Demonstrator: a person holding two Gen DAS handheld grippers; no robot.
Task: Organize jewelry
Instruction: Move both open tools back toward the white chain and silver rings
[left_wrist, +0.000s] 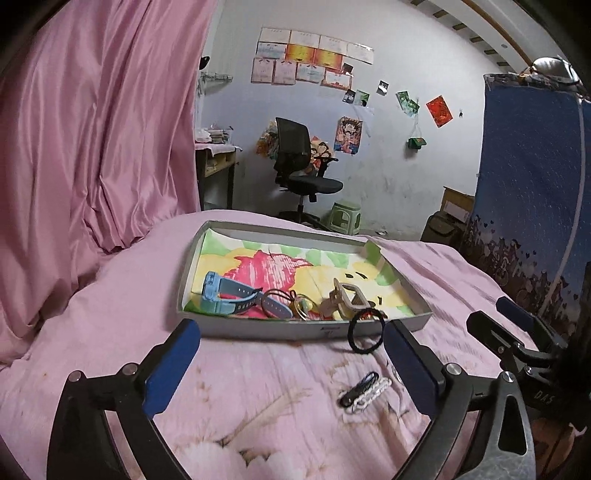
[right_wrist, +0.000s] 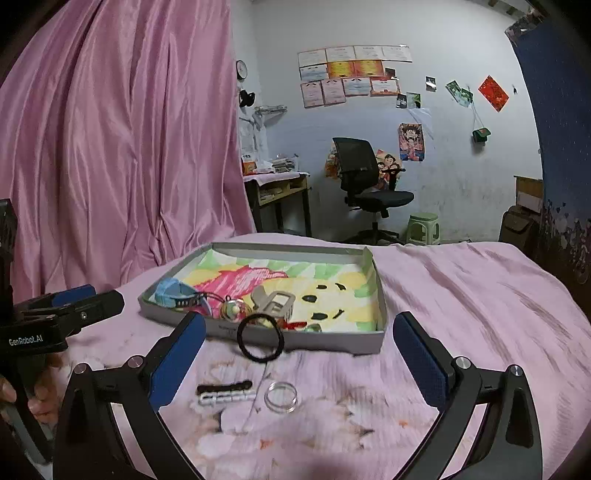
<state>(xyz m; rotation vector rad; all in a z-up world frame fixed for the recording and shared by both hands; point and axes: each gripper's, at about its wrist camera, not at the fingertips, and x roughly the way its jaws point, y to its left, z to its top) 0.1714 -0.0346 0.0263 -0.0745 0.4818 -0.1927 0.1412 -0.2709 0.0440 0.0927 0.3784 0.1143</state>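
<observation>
We find the box (right_wrist: 380, 332) on the pink bedspread (right_wrist: 461, 295) already holding the blue watch (right_wrist: 173, 291), a beige hair claw (right_wrist: 275, 301) and small trinkets. Outside it, a black hair tie (right_wrist: 260, 338) leans against the near wall — soft, light, best pinched across its band. Nearer lie a black-and-white clip (right_wrist: 223, 393) and a clear ring (right_wrist: 281, 397) — rigid, likely slippery. Left gripper (left_wrist: 291, 354) and right gripper (right_wrist: 299, 354) both stand wide open, empty.

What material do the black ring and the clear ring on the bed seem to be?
Black ring: probably elastic covered in fabric; it looks matte and slightly fuzzy. Clear ring: likely plastic or glass; it is see-through with shiny edges.
</observation>
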